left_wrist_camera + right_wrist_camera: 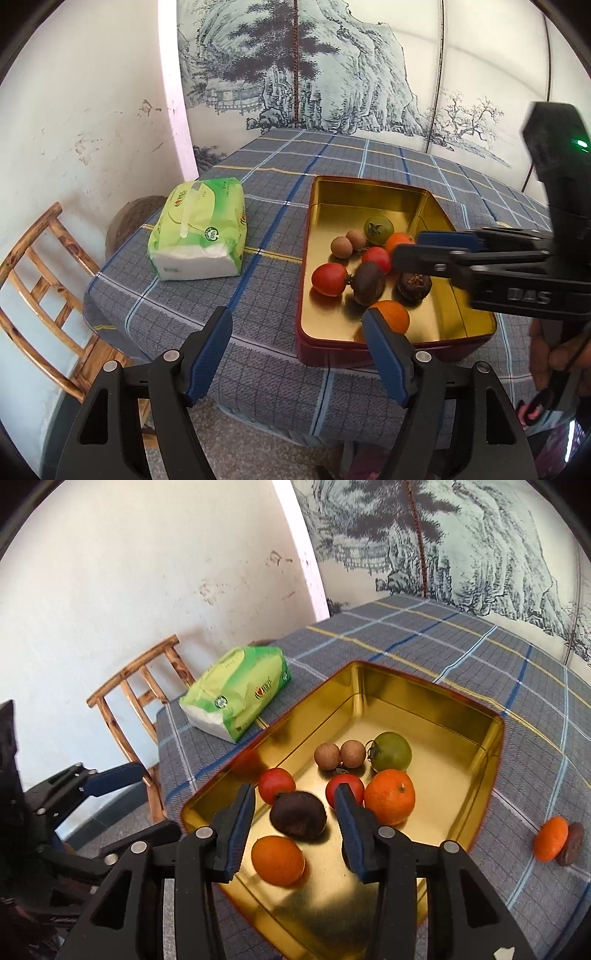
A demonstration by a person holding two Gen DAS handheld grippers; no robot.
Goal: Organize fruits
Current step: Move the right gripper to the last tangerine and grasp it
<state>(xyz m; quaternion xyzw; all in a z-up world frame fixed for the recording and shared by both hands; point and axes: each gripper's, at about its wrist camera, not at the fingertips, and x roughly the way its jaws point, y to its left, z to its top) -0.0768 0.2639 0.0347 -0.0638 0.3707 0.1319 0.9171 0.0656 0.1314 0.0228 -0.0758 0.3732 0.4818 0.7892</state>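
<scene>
A gold tin [458, 332] [491, 775] with red outer walls sits on the checked tablecloth. In it lie a green tomato [392, 751], two longans [327, 755], two red tomatoes [276, 784], two mandarins [389, 801] and a dark brown fruit [298, 814]. My right gripper [294, 792] hovers open above that dark fruit, its pads clear of it. A second dark fruit [413, 286] is mostly hidden behind a right finger. My left gripper [295, 317] stands open over the table's near edge, left of the tin, holding nothing. A mandarin [550, 838] and a dark fruit [570, 843] lie on the cloth outside the tin.
A green tissue pack [199, 232] [240, 694] lies on the table left of the tin. A wooden chair [40, 295] [140, 686] stands by the white wall beyond the table's left edge. A painted screen backs the table. A hand [554, 354] grips the right tool.
</scene>
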